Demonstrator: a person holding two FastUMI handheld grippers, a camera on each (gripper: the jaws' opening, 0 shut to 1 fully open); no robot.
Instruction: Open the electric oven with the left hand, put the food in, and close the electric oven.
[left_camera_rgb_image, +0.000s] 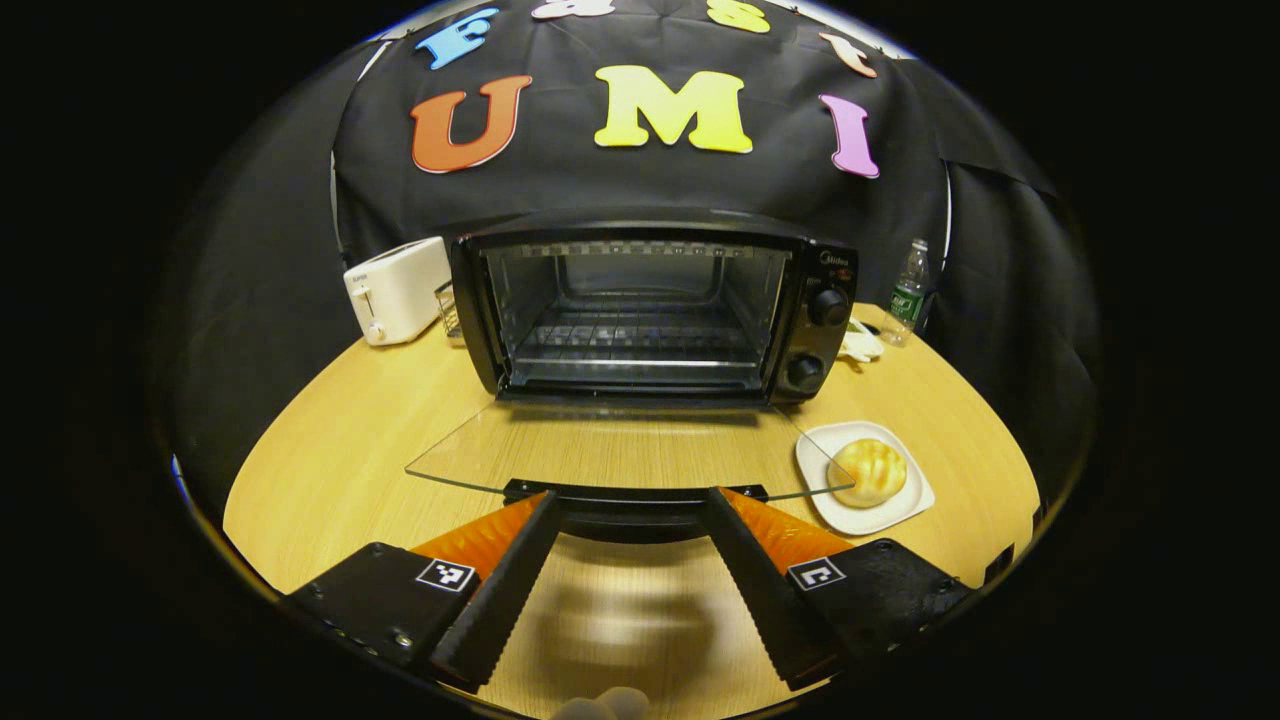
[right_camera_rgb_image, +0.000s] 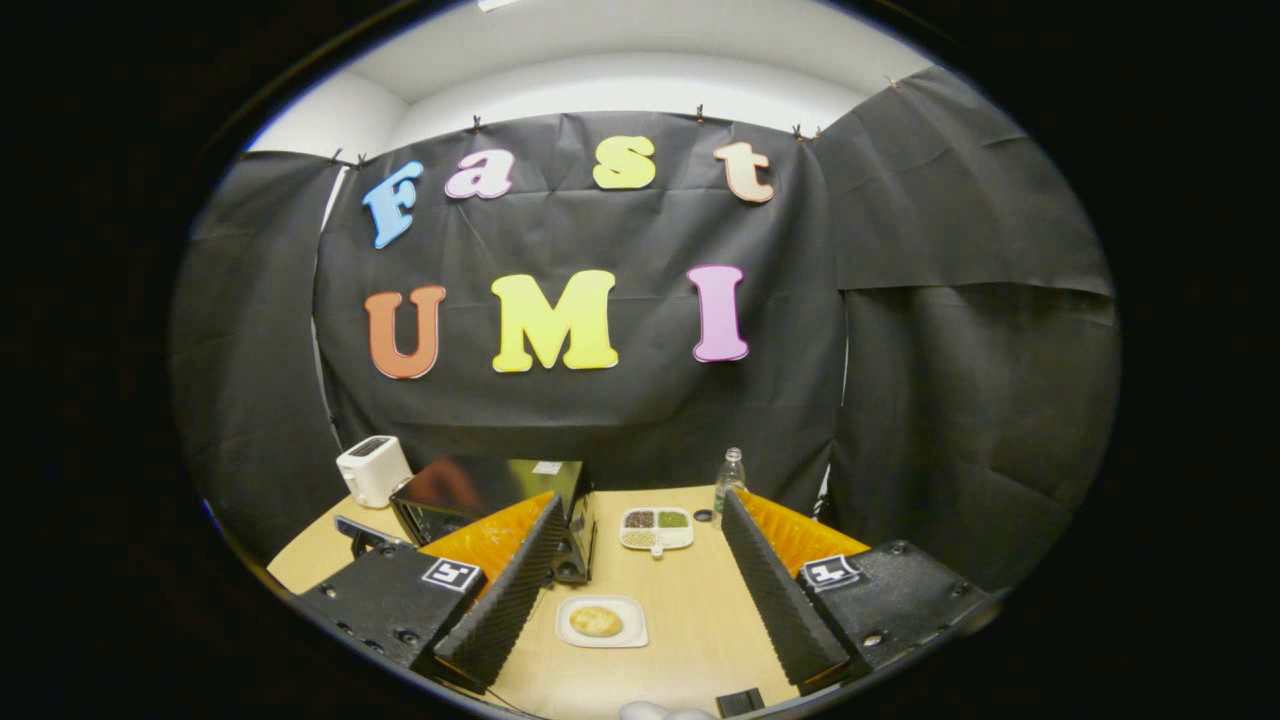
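In the left gripper view, a white toaster (left_camera_rgb_image: 396, 290) stands at the left on the wooden surface (left_camera_rgb_image: 330, 470). Beside it the electric oven (left_camera_rgb_image: 650, 305) gapes, its glass door (left_camera_rgb_image: 620, 455) folded flat, rack bare. The left tongs (left_camera_rgb_image: 630, 505) are spread wide at the door's handle. The bun (left_camera_rgb_image: 868, 472) lies on a white plate (left_camera_rgb_image: 905, 505) right of the door; a bottle (left_camera_rgb_image: 908, 292) stands behind.

The right gripper view, from higher, adds a divided dish (right_camera_rgb_image: 656, 529) beside the oven; the right tongs (right_camera_rgb_image: 638, 515) hang open above the bun.

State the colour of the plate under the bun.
White. The plate under the bun shows best in the left gripper view.
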